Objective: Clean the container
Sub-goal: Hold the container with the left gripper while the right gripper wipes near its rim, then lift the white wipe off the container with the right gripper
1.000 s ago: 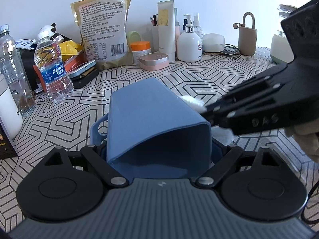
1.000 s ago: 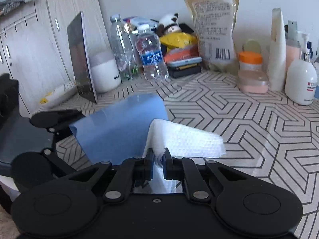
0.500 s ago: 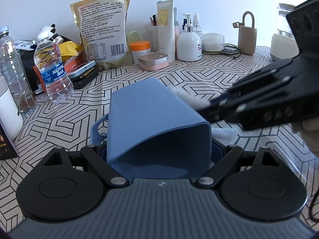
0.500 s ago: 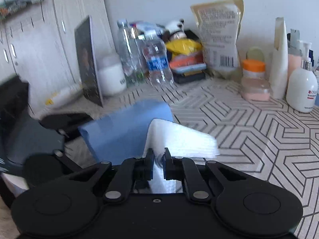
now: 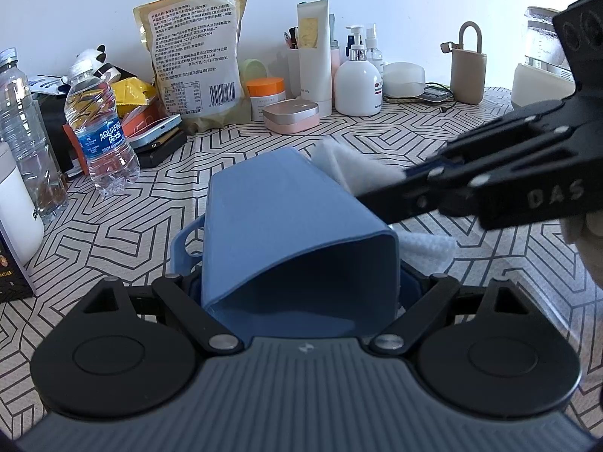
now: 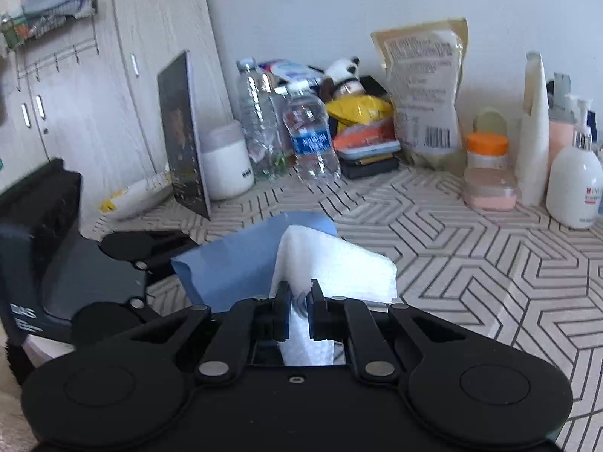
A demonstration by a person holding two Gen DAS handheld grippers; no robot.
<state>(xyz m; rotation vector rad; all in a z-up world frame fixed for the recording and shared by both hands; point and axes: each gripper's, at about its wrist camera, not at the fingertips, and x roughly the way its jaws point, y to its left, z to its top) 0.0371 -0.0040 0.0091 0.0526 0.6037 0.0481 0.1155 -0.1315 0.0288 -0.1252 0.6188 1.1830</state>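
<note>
Right hand-held gripper (image 6: 299, 297) clamping white wipe (image 6: 335, 263), touching blue container (image 5: 294, 226)

The left gripper (image 5: 299, 282) is clamped at lower centre; the right gripper (image 6: 299, 297) is pinched shut, reaching in from the frame's right.

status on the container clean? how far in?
Done: left gripper holds the blue container tipped on its side, and right gripper is shut on a folded white wipe. In hand: the wipe lies against the container's outer side near its far end. Left: the inside, which the wipe is not in.
</note>
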